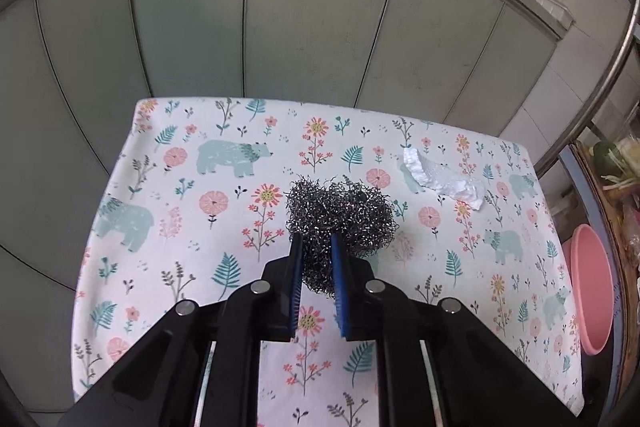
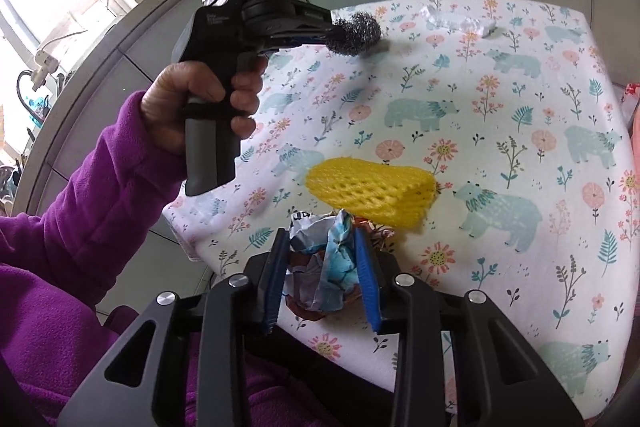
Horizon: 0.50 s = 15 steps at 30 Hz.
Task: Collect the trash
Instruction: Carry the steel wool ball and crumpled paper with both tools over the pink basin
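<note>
A grey steel wool ball (image 1: 344, 211) rests on the flower-and-bear tablecloth (image 1: 192, 239), and my left gripper (image 1: 316, 247) is shut on its near side, the blue pads pressing into the wire. The right wrist view shows that same ball (image 2: 358, 37) at the far end of the table, in the left tool, which a hand (image 2: 192, 99) holds. My right gripper (image 2: 320, 243) is shut on a crumpled printed wrapper (image 2: 324, 267) at the table's near edge. A yellow foam net (image 2: 372, 191) lies just beyond it. A white crumpled paper (image 1: 436, 179) lies to the right of the wool.
Grey cabinet doors (image 1: 312, 27) stand right behind the table's far edge. A pink basin (image 1: 592, 287) sits low beside the table's right side, next to a metal pole (image 1: 600, 83). A person's purple sleeve (image 2: 80, 207) fills the left of the right wrist view.
</note>
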Motion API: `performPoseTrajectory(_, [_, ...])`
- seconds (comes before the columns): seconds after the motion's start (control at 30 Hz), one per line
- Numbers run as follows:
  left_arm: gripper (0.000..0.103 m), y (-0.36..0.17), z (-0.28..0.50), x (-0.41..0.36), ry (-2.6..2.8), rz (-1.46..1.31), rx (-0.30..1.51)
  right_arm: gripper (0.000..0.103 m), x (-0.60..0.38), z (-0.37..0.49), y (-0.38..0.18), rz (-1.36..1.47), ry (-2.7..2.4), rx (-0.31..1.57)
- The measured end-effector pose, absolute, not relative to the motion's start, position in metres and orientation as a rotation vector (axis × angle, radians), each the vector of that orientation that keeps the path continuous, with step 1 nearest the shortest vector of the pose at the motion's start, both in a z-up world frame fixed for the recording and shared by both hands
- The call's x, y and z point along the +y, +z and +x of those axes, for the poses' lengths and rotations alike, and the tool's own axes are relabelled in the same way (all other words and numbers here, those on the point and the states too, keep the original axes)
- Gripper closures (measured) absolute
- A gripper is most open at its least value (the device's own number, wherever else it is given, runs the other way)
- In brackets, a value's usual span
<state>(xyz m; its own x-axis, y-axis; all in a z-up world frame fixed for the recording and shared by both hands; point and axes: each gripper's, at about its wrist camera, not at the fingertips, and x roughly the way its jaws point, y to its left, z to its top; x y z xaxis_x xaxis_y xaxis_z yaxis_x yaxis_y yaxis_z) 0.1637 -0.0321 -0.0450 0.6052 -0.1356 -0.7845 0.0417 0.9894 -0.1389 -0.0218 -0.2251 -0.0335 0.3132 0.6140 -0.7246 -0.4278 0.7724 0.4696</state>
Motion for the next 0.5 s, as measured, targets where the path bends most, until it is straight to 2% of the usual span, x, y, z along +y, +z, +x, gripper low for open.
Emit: performPoseTrajectory(0.5, [0.090,0.006,0.095,-0.049,-0.128,-0.010,0.786,0.071,-0.246,-0.037,0.014,0.251,0.635,0.851])
